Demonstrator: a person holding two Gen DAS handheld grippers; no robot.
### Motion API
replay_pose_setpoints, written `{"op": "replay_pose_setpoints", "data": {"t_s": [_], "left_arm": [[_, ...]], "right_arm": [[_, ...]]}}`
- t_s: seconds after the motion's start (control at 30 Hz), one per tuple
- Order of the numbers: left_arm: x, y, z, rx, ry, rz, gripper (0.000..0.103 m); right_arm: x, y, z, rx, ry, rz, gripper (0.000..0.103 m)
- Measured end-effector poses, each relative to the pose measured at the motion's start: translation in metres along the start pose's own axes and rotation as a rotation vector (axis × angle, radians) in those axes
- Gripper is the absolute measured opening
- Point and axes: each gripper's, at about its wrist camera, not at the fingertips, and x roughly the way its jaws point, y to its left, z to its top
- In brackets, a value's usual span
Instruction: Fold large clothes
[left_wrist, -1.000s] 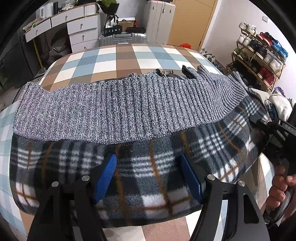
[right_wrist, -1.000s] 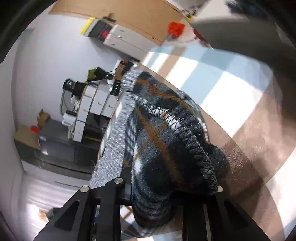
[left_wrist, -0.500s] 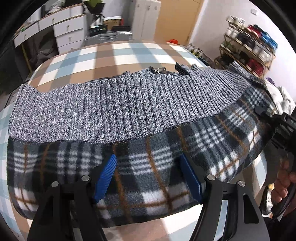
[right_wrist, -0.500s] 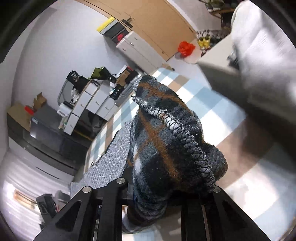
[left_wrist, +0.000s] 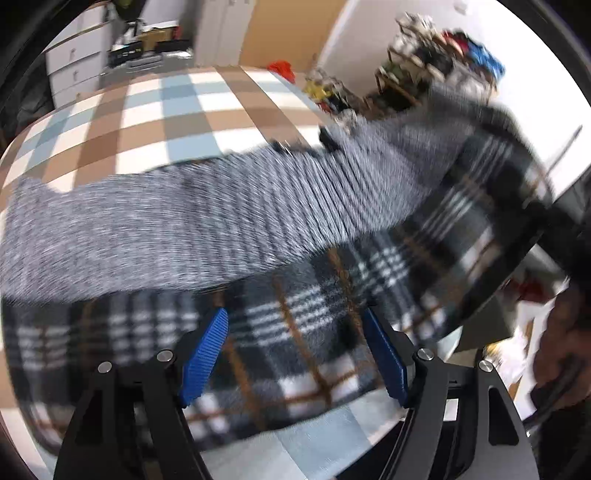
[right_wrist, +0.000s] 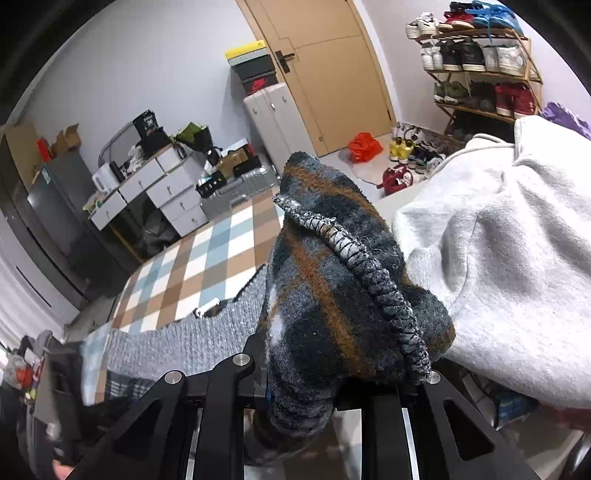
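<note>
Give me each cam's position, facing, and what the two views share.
Left wrist: on the left gripper, angled down at the plaid garment over the checked bed; open blue pads and a hand show.
Right wrist: on the right gripper, shut on the garment's edge, facing the door.
Shared: garment, bed, shoe rack.

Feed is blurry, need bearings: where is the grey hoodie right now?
Right wrist view, right side: the grey hoodie lies heaped beside the plaid garment clamped in the right tongs.
</note>
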Motion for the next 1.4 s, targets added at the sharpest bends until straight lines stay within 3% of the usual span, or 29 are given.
{"op": "replay_pose_setpoints", "data": {"t_s": [0.1, 0.23, 0.3, 0.33, 0.4, 0.57, 0.63, 0.73, 0.83, 0.97, 1.1, 1.27, 1.33, 1.4], "left_arm": [[-0.016, 0.004, 0.005, -0.023, -0.042, -0.075, 0.071], [-0.006, -0.023, 0.008, 0.088, -0.008, -0.232, 0.071], [0.013, -0.035, 0.006, 0.11, 0.039, -0.241, 0.071], [0.031, -0.037, 0.006, 0.091, 0.097, -0.269, 0.071], [0.047, -0.031, 0.008, 0.041, 0.126, -0.3, 0.07], [0.064, 0.009, 0.024, -0.184, 0.167, -0.544, 0.071], [0.056, 0.022, 0.026, -0.254, 0.159, -0.589, 0.071], [0.031, 0.031, 0.031, -0.284, 0.087, -0.58, 0.071], [0.028, 0.035, 0.04, -0.328, 0.067, -0.656, 0.071], [0.064, 0.037, 0.054, -0.388, 0.101, -0.615, 0.071], [0.08, 0.015, 0.059, -0.368, 0.087, -0.533, 0.069], [0.079, 0.026, 0.071, -0.386, 0.152, -0.559, 0.069], [0.061, 0.03, 0.068, -0.362, 0.195, -0.506, 0.07], [0.034, 0.029, 0.064, -0.253, 0.196, -0.37, 0.07]], "right_arm": [[0.003, 0.003, -0.006, -0.01, -0.006, -0.003, 0.02], [0.001, 0.001, -0.006, -0.004, -0.005, 0.001, 0.02], [-0.001, 0.001, -0.003, 0.001, -0.004, 0.014, 0.02], [-0.001, 0.002, -0.003, -0.001, -0.002, 0.02, 0.02], [-0.001, 0.004, 0.0, -0.009, 0.005, 0.038, 0.02], [0.0, 0.02, 0.002, -0.08, 0.005, 0.074, 0.02], [0.001, 0.024, 0.002, -0.081, 0.011, 0.082, 0.02], [-0.001, 0.028, 0.001, -0.108, 0.015, 0.087, 0.02], [-0.003, 0.03, -0.004, -0.128, 0.007, 0.084, 0.02], [-0.002, 0.028, -0.004, -0.129, 0.005, 0.084, 0.02], [0.0, 0.037, -0.004, -0.169, 0.007, 0.104, 0.02], [0.001, 0.045, -0.005, -0.17, 0.013, 0.135, 0.02], [-0.002, 0.046, -0.004, -0.174, 0.011, 0.137, 0.02], [-0.005, 0.048, -0.003, -0.185, 0.005, 0.143, 0.02]]}}
